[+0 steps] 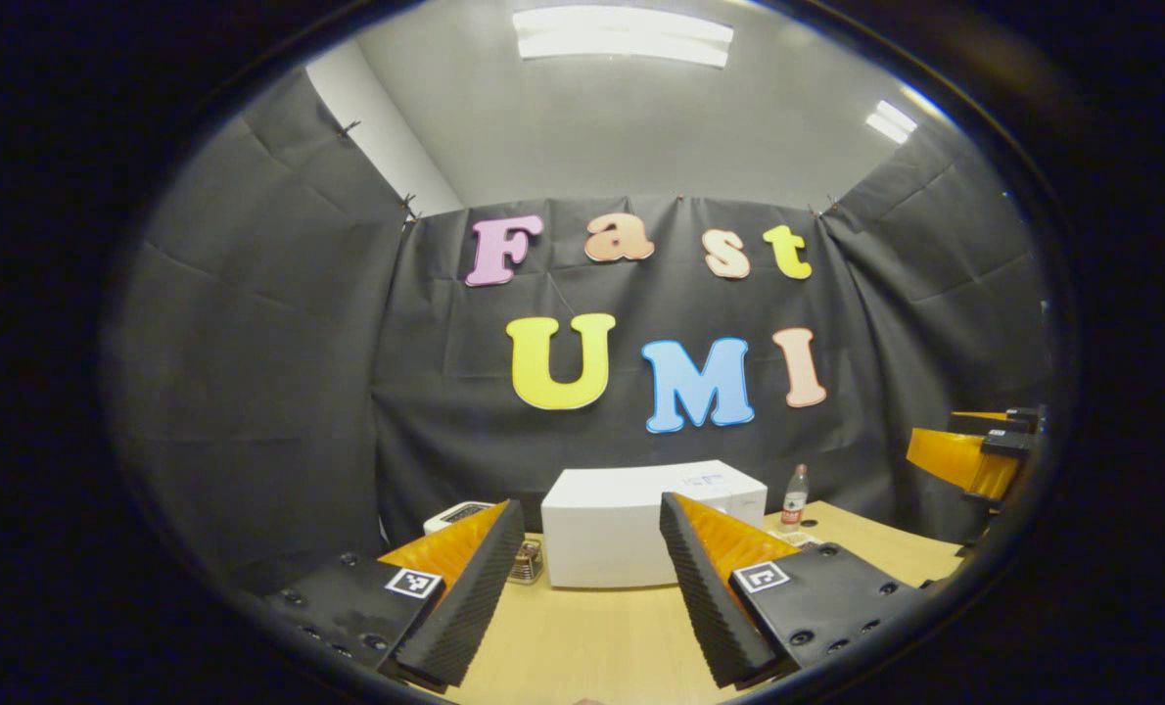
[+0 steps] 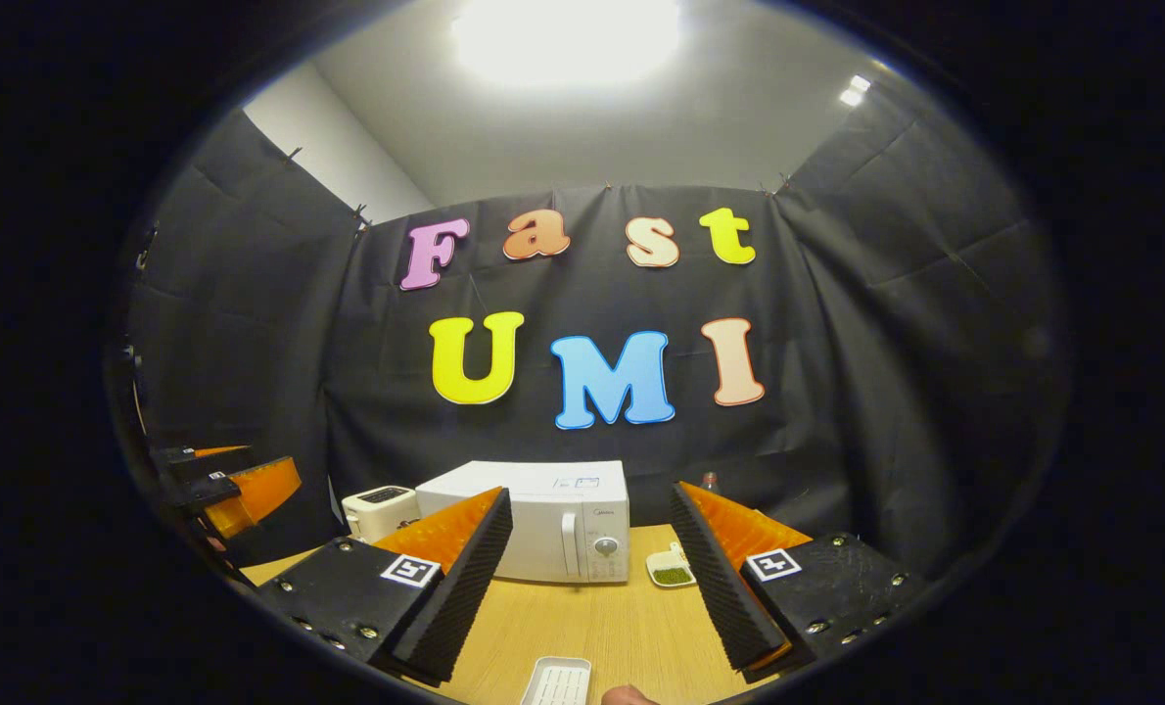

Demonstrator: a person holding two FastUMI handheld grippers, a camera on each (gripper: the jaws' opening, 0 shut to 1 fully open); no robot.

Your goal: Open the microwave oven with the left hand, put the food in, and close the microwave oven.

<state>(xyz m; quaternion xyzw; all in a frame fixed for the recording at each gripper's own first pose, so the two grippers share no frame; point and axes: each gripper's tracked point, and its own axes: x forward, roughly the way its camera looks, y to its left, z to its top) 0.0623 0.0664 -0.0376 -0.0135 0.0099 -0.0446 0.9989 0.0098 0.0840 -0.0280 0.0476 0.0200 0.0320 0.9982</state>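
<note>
A white microwave oven (image 2: 543, 519) stands at the back of the wooden table (image 2: 592, 617) with its door shut; in the left gripper view the microwave (image 1: 631, 519) shows between the fingers. A small white dish of green food (image 2: 671, 571) sits just right of it. My left gripper (image 1: 587, 597) hangs open over the table, well short of the microwave, and shows at the left edge of the right gripper view (image 2: 230, 490). My right gripper (image 2: 592, 587) is open too, nothing between its fingers; it appears at the right edge of the left gripper view (image 1: 974, 455).
A white toaster (image 2: 379, 509) stands left of the microwave. A plastic bottle (image 1: 794, 497) stands to its right near the black cloth wall. A white ribbed tray (image 2: 555, 681) lies at the table's near edge, beside a fingertip (image 2: 627, 695). A small glass object (image 1: 527, 563) sits by the microwave's left corner.
</note>
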